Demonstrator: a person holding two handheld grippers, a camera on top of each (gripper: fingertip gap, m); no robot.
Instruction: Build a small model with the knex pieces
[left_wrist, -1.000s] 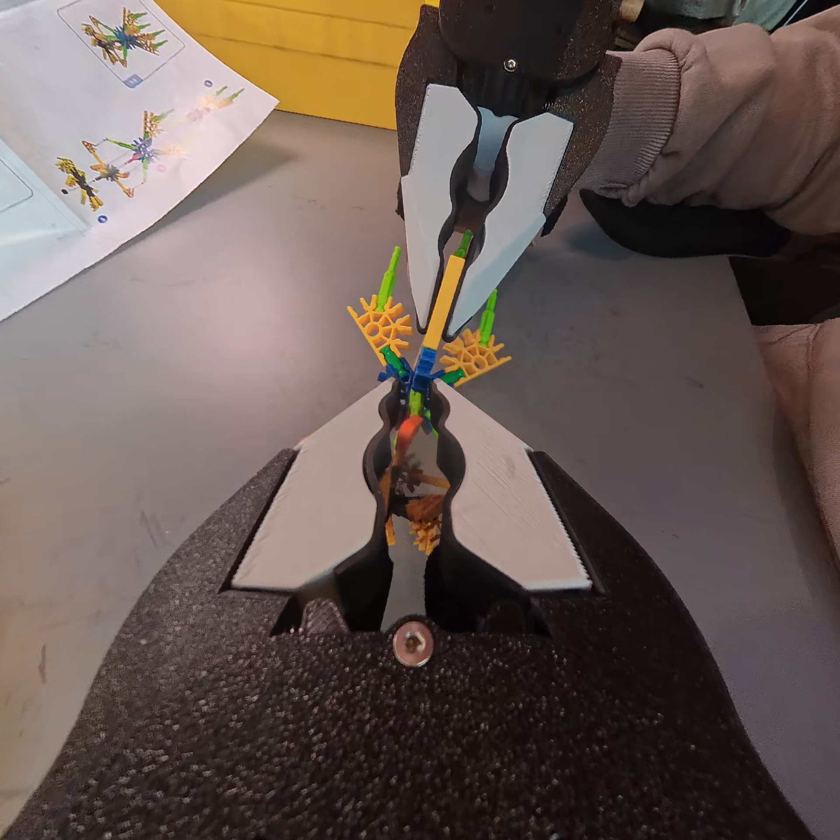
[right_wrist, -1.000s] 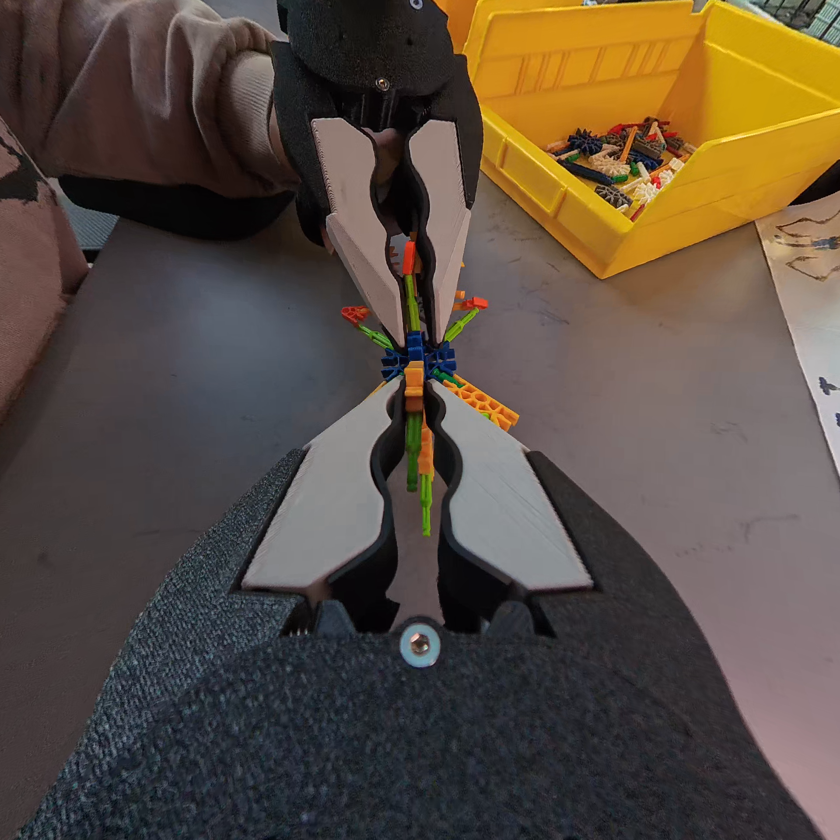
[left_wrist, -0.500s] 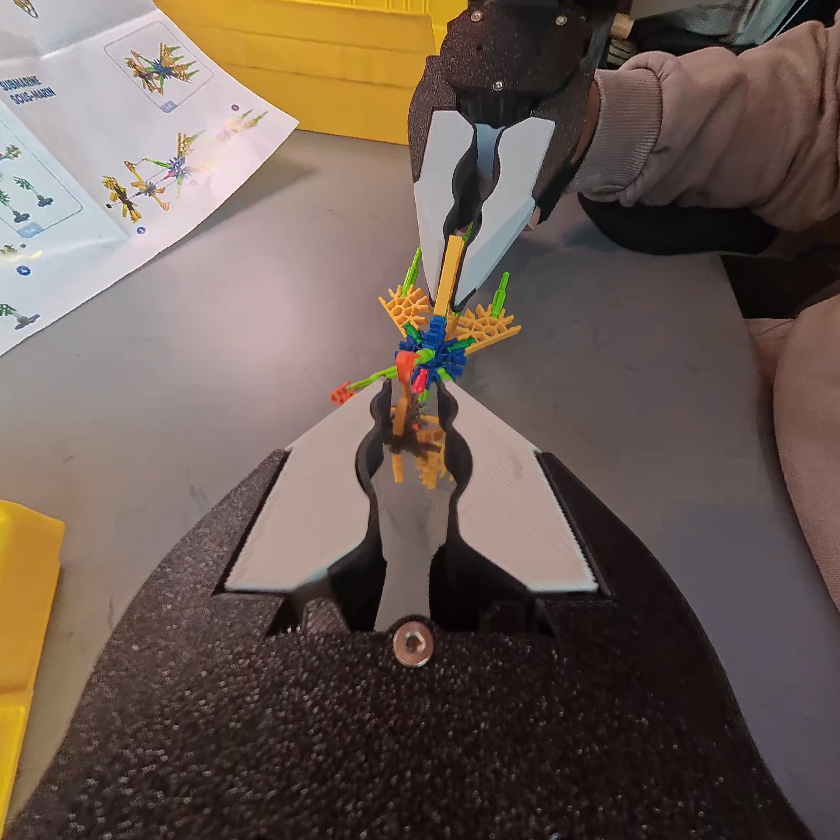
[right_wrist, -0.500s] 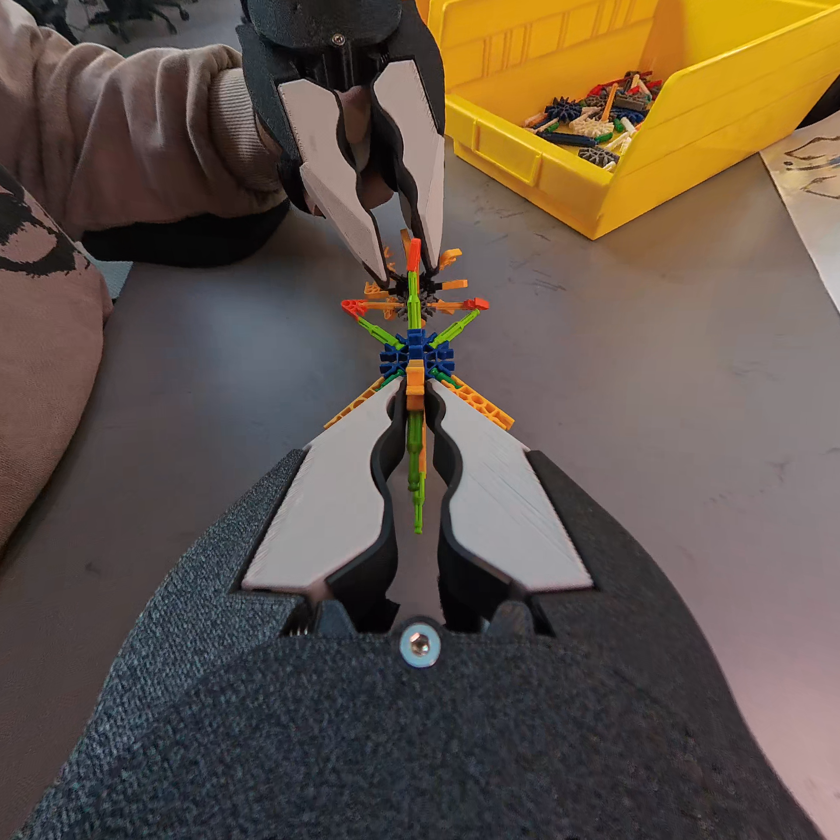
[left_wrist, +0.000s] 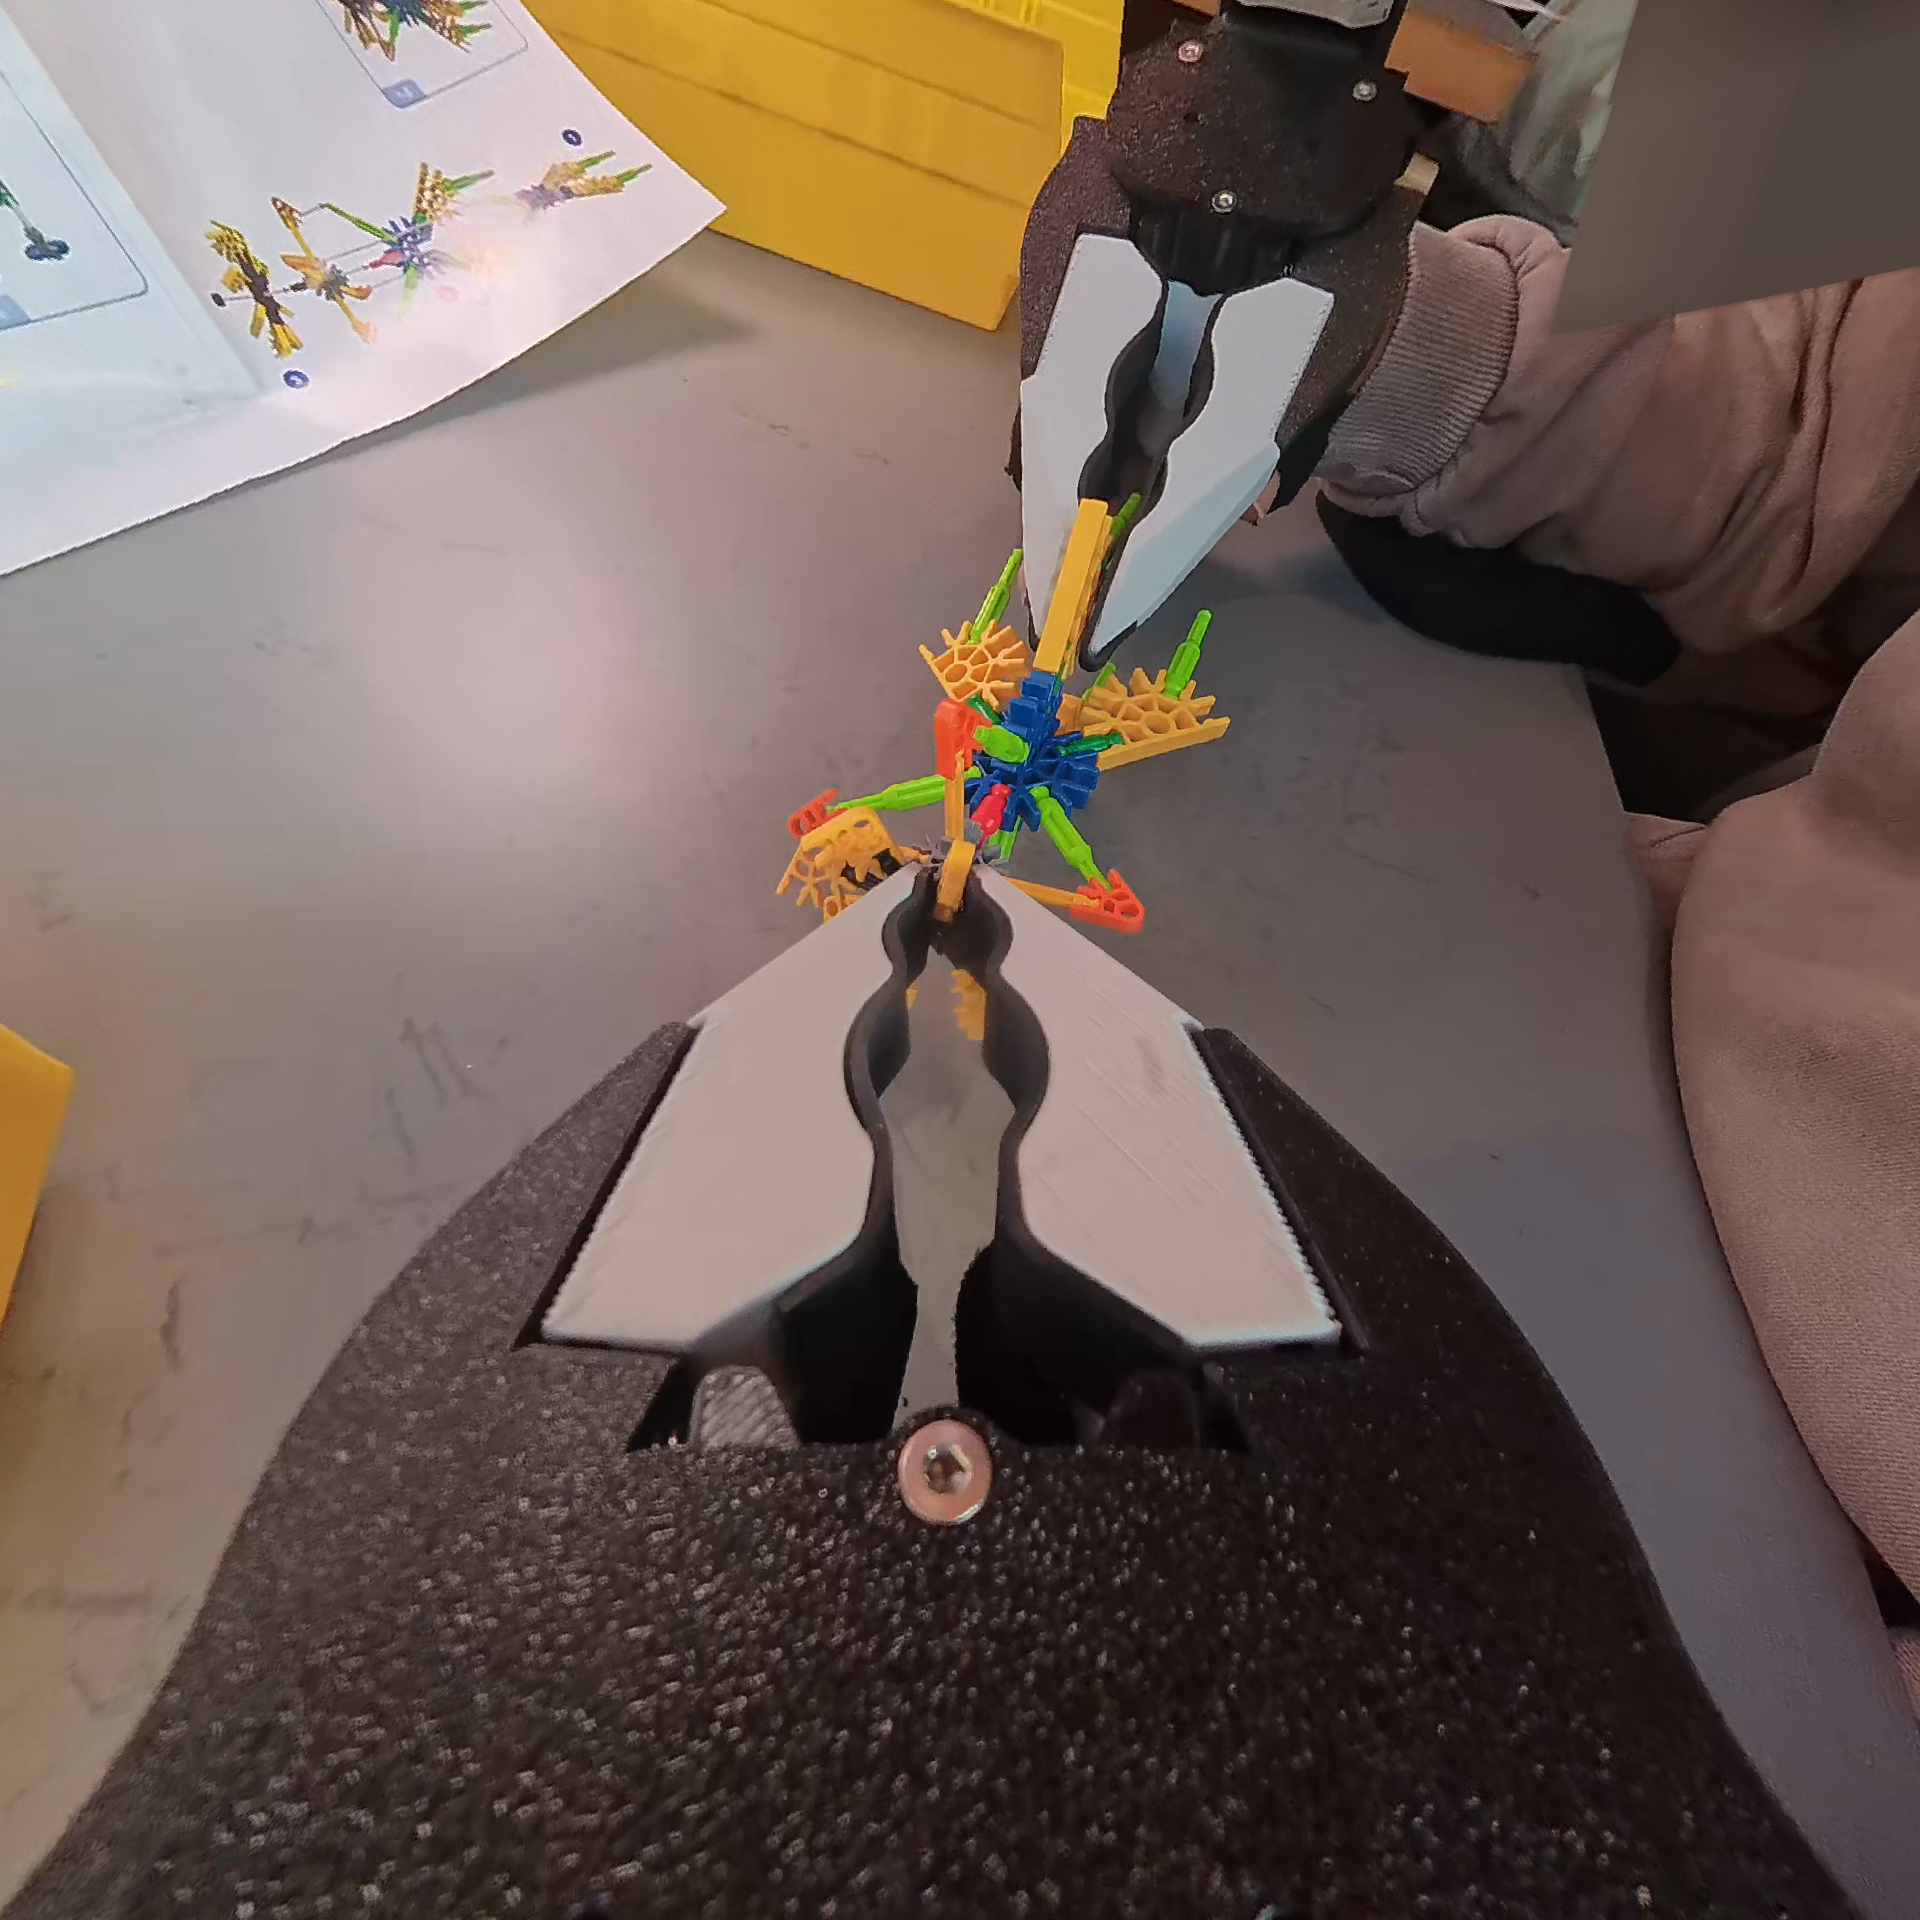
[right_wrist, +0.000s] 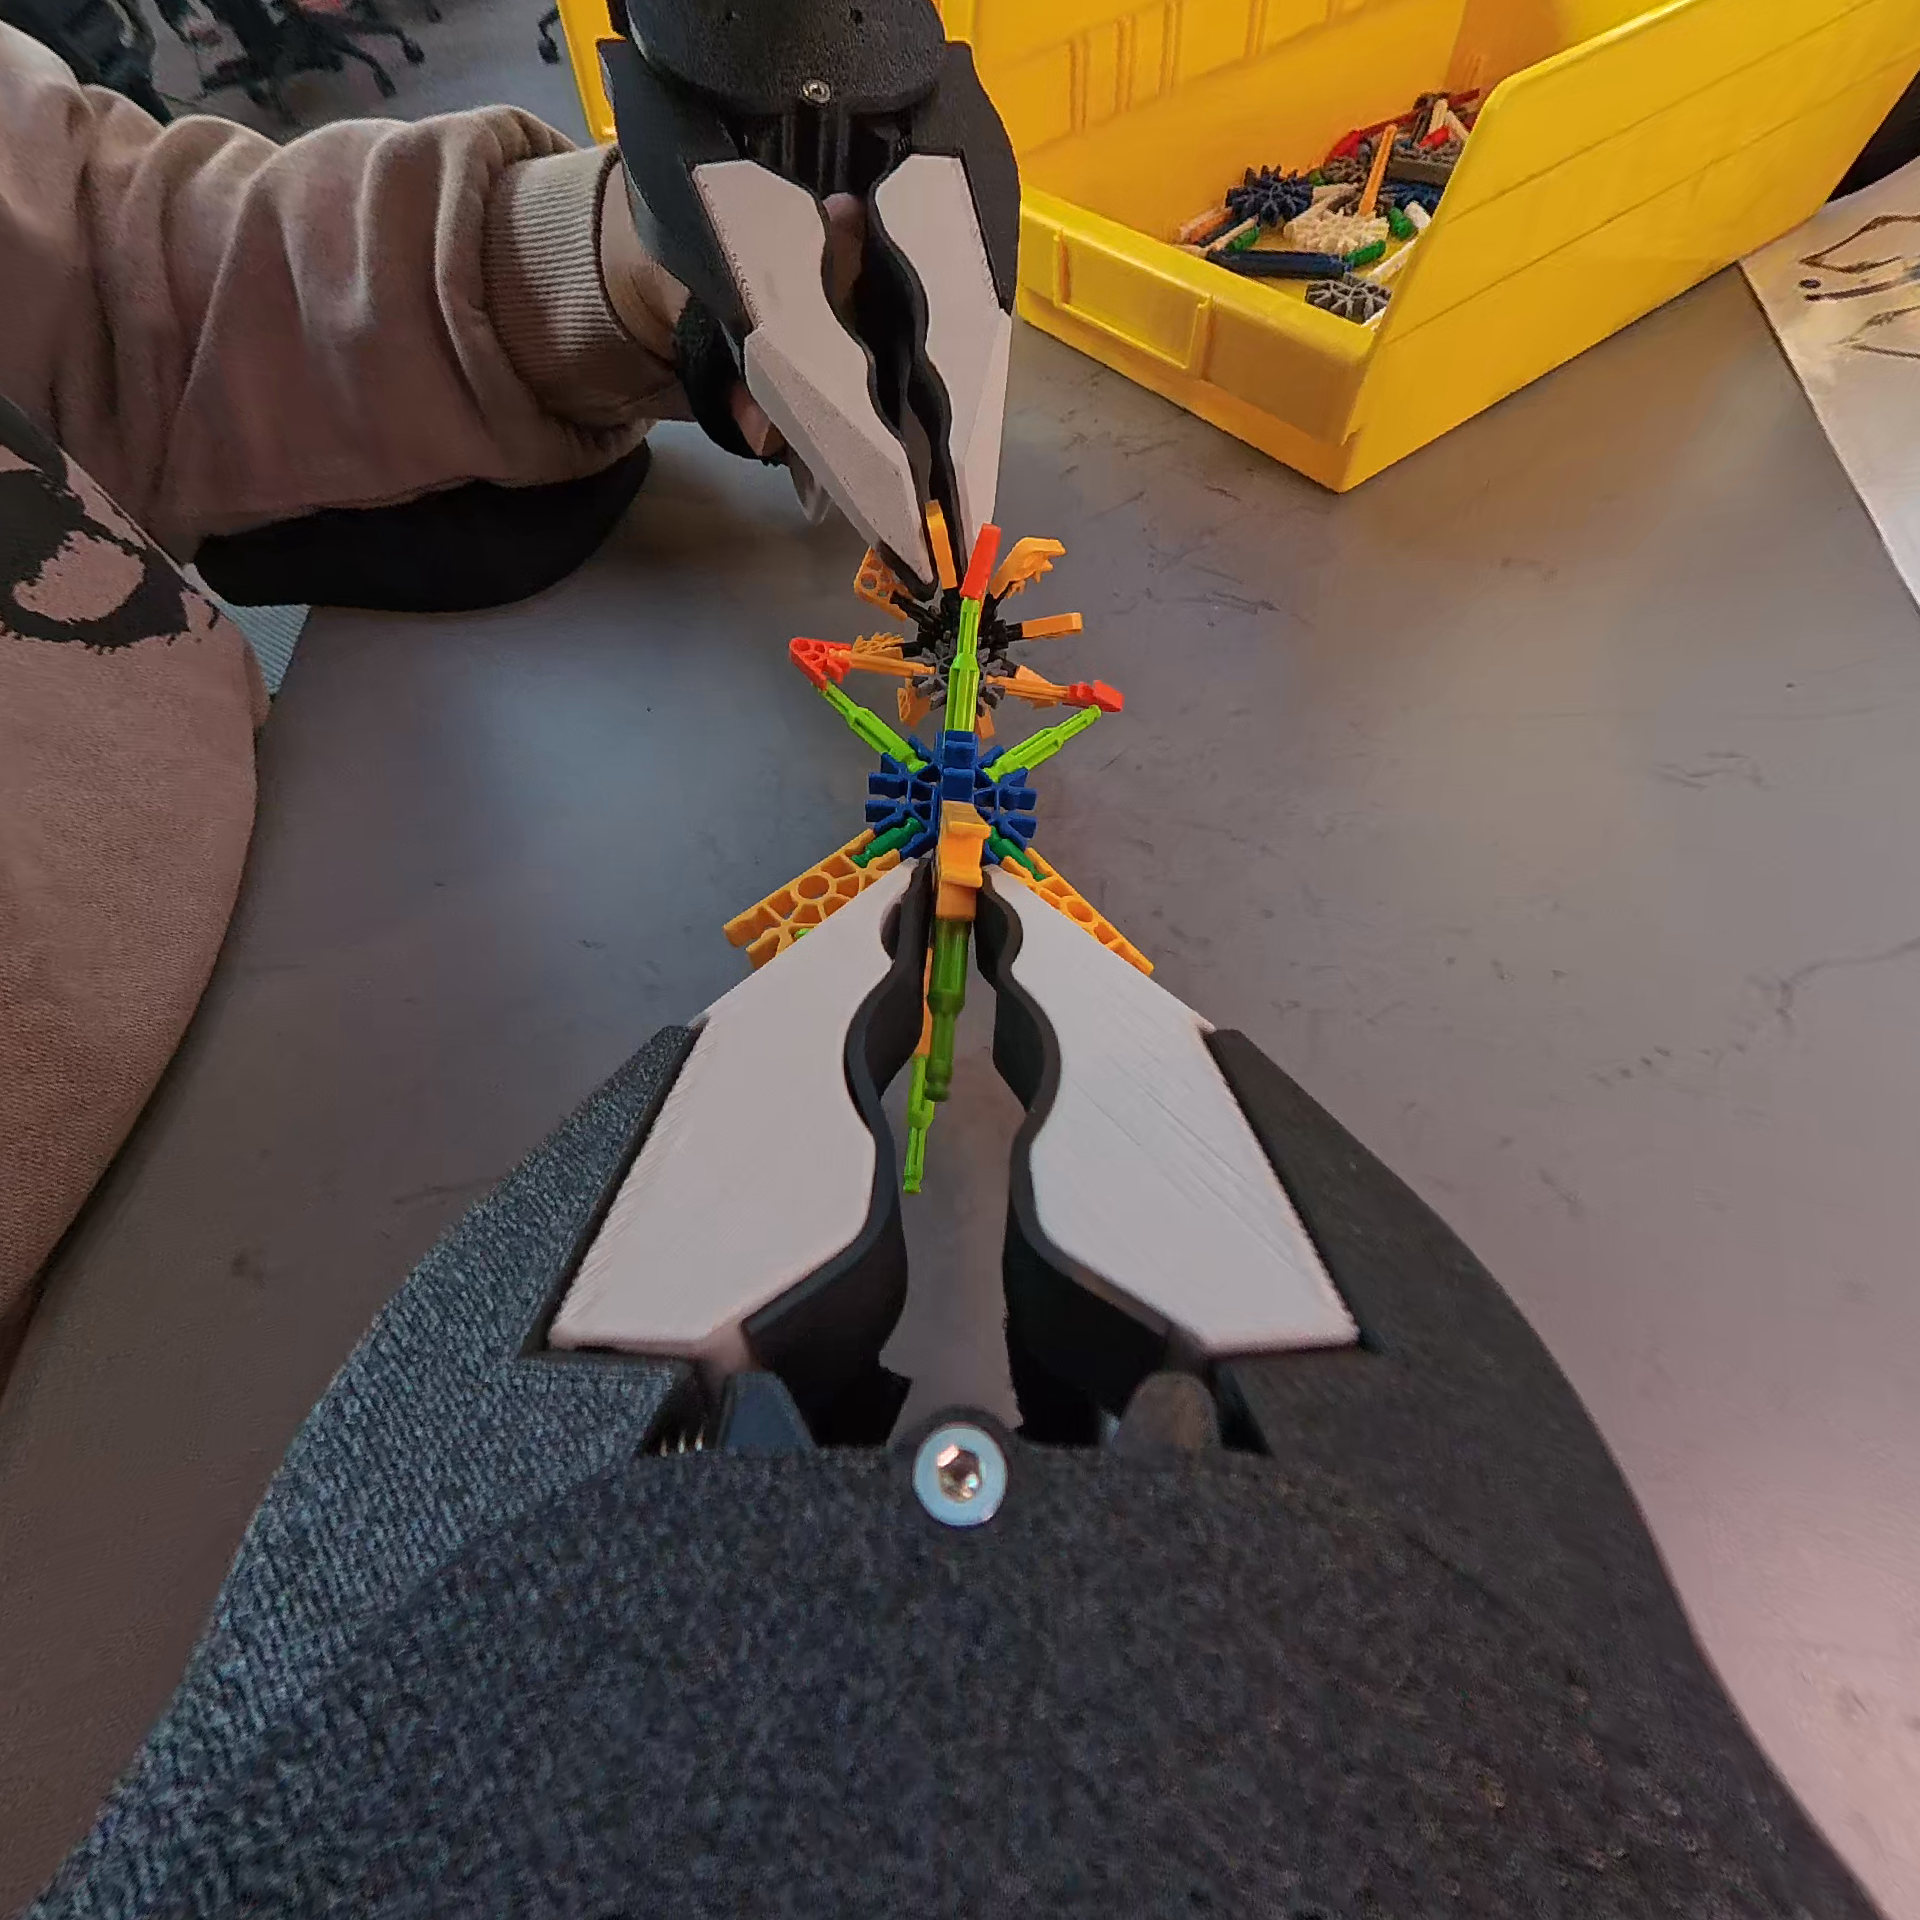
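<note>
Pinching opposite ends of one multicoloured plastic rod-and-connector model (right_wrist: 951, 790) above the grey table (right_wrist: 1455, 883), the left gripper (left_wrist: 951, 883) and right gripper (right_wrist: 951, 883) face each other.

Colourful rod-and-connector toy model (right_wrist: 954, 790), apparently held above table (right_wrist: 1455, 935)

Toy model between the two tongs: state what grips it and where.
Both tongs hold the toy model. The right tongs are shut on its orange-and-green rod end; the left tongs pinch a yellow-orange piece at the opposite end.
</note>
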